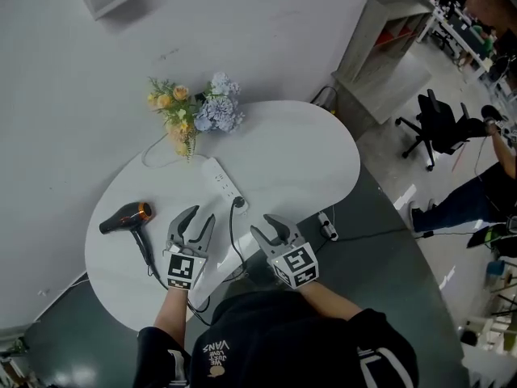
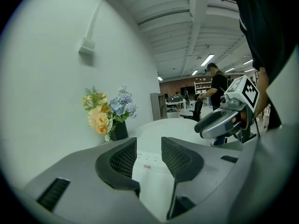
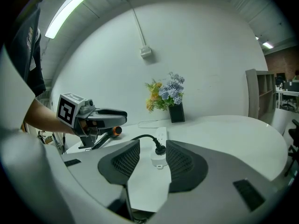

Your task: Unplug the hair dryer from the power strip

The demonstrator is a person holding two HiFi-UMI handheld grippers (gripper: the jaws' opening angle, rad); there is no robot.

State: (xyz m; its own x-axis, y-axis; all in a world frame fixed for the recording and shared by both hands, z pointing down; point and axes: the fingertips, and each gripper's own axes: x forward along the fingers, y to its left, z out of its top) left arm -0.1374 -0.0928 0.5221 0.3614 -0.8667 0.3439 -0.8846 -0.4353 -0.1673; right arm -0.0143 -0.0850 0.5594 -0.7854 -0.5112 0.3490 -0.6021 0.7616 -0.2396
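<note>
A white power strip [image 1: 222, 182] lies on the round white table [image 1: 307, 160], with a black plug [image 1: 239, 203] seated in its near end. The plug's cable [image 1: 232, 241] runs back toward me. At the table's left lies the black hair dryer [image 1: 128, 217] with its orange nozzle ring. My left gripper [image 1: 202, 214] stands open just left of the strip's near end, and the strip [image 2: 148, 162] shows between its jaws. My right gripper [image 1: 262, 225] is open just right of the plug [image 3: 160, 149], a short way in front of it, with nothing held.
A black vase of yellow and blue flowers [image 1: 194, 111] stands at the table's far edge near the wall. On the floor to the right are a second power strip [image 1: 327, 226], a shelf unit [image 1: 380, 47], an office chair [image 1: 436, 124] and a person [image 1: 485, 192].
</note>
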